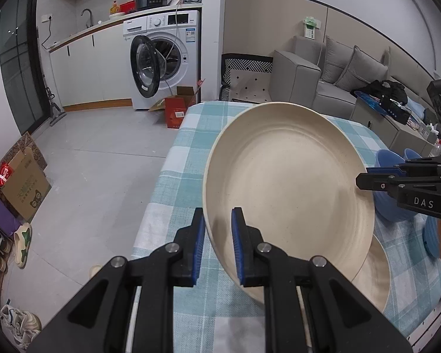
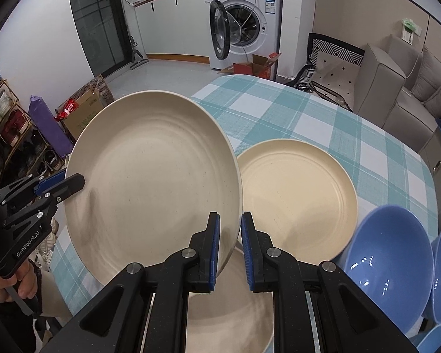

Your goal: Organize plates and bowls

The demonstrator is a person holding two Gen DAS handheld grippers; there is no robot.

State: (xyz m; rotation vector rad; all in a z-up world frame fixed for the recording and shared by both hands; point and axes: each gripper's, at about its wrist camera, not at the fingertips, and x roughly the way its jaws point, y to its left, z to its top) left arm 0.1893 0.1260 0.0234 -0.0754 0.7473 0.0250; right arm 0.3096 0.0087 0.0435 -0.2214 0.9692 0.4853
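Both the left gripper [image 1: 217,244] and right gripper [image 2: 230,250] have their jaws clamped on opposite rims of the round cream plate [image 2: 153,182], which, being tilted, could slip if the hands drift apart.

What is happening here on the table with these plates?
A person holds a cream plate in the air with both hand-held grippers: the left gripper and the right gripper are each shut on its rim, on opposite sides. Two more cream plates lie on the checked tablecloth, beside blue bowls.
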